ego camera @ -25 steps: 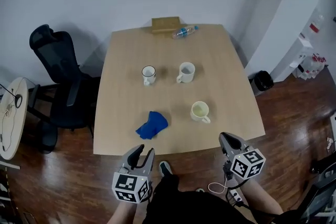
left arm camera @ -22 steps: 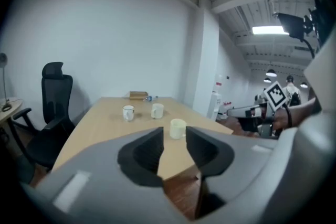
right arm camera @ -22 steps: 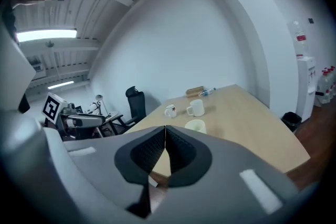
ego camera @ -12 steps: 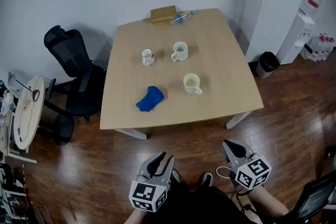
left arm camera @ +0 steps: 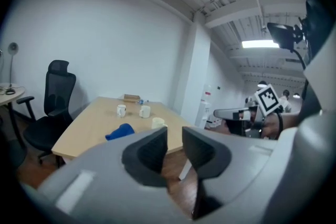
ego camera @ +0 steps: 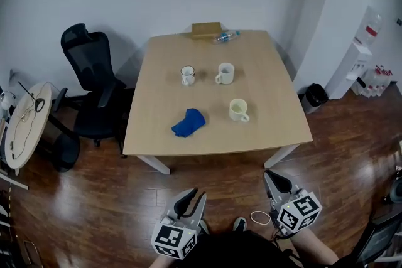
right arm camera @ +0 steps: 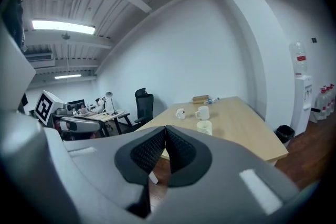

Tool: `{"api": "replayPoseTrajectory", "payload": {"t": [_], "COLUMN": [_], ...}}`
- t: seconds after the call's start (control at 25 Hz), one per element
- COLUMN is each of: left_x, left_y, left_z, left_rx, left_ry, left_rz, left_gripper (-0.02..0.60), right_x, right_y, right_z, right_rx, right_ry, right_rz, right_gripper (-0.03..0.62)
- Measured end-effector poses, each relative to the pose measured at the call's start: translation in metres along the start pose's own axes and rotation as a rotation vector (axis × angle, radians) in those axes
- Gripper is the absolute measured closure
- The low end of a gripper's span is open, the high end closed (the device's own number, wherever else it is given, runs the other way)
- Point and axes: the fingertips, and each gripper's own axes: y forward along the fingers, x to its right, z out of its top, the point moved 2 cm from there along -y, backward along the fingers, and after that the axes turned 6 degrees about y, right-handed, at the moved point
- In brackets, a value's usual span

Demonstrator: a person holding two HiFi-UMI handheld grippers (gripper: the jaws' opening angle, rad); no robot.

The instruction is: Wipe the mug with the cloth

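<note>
A wooden table (ego camera: 276,110) is seen from a short way back, and everything below is placed against it. Three mugs are set out on its top: a dark-rimmed mug (ego camera: 188,75) and a white mug (ego camera: 225,73) side by side just beyond the table's middle, and a cream mug (ego camera: 239,109) nearer the front edge, toward the right. A crumpled blue cloth (ego camera: 189,123) is laid on the table near the front edge, to the left of the cream mug and apart from it. None of the mugs is touched by the cloth. At the table's far edge a small wooden box (ego camera: 206,29) is set, with a plastic bottle (ego camera: 226,36) lying just beside it.

Both grippers are held over the wooden floor in front of the table, well apart from its front edge. The left gripper (ego camera: 191,193) is pointed toward the table; its jaws have just been closing and are drawn almost together, with only a narrow slit left and nothing between them. The right gripper (ego camera: 271,176) is held with its jaws pressed fully together, and nothing is carried in it.

A black office chair (ego camera: 94,91) is parked at the table's left side.
</note>
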Motion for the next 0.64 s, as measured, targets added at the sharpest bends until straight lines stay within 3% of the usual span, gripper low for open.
{"api": "replayPoseTrajectory", "payload": {"t": [0.24, 0.64], "left_x": [0.001, 0.001], "left_y": [-0.001, 0.0], "left_z": [0.006, 0.008], "left_rx": [0.013, -0.001], "left_ry": [0.053, 0.058], "left_rz": [-0.036, -0.059], "left_gripper": [0.492, 0.492], "right_x": [-0.013, -0.013], "right_y": [0.004, -0.002], "right_z": [-0.004, -0.003], "right_rx": [-0.012, 0.024], "right_ry": [-0.012, -0.008], "right_rz": [0.001, 0.001], "right_gripper": [0.588, 0.588]}}
